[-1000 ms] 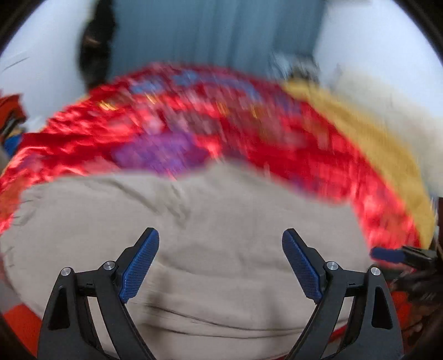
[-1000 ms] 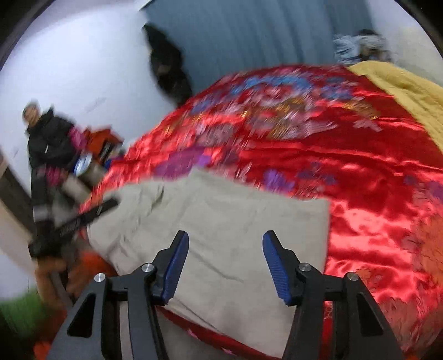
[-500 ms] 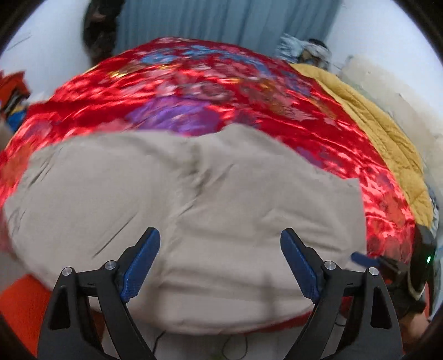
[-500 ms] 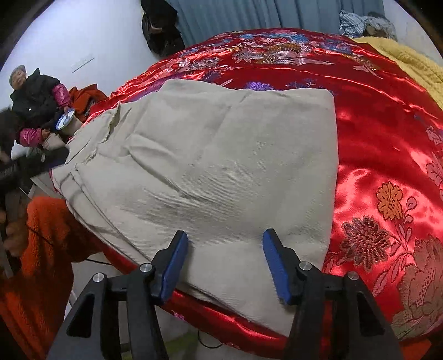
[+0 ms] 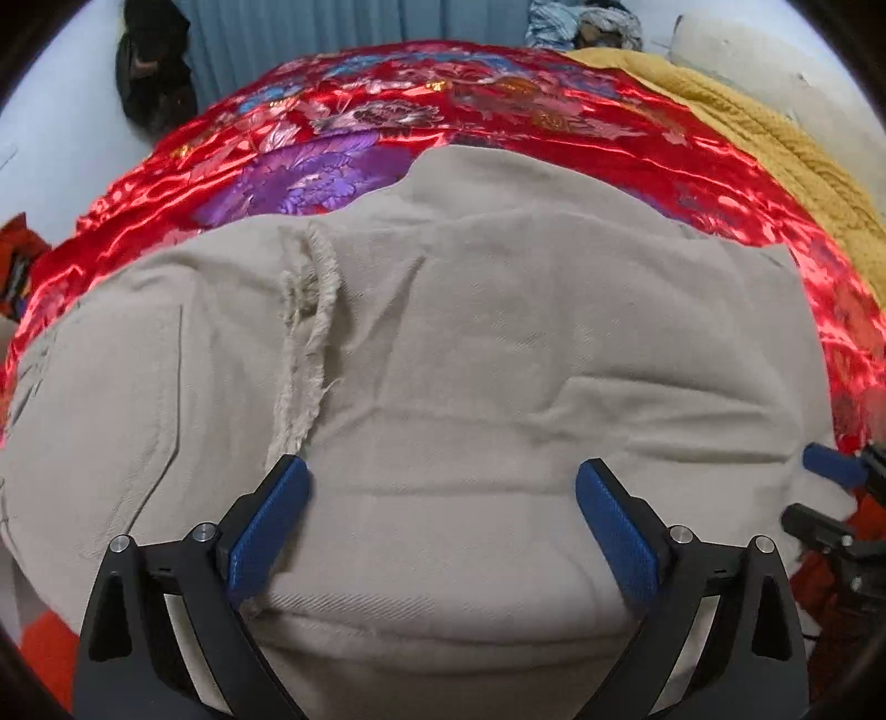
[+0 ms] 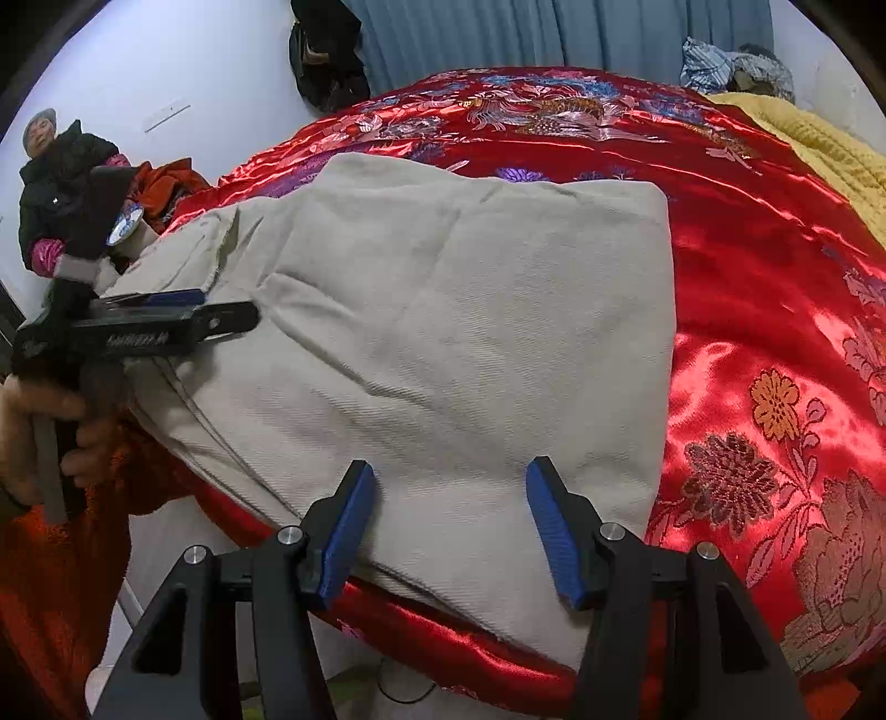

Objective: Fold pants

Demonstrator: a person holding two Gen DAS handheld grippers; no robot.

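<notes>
I see a red floral satin bedspread (image 6: pixel 764 310) across the bed; yellow blanket (image 6: pixel 825 149) at upper right; blue curtain (image 6: pixel 554 33) top centre; seated bystander (image 6: pixel 50 171) upper left.

Underside of pants (image 5: pixel 498 343) hidden against the quilt (image 5: pixel 332 144); near hem cut off behind left gripper (image 5: pixel 440 515) at the lower edge of its view. Only one blue pad and black frame of right gripper (image 5: pixel 836 471) seen at that view's right edge, rest cropped. Holding hand (image 6: pixel 33 426) half cut off by the right view's left edge.
</notes>
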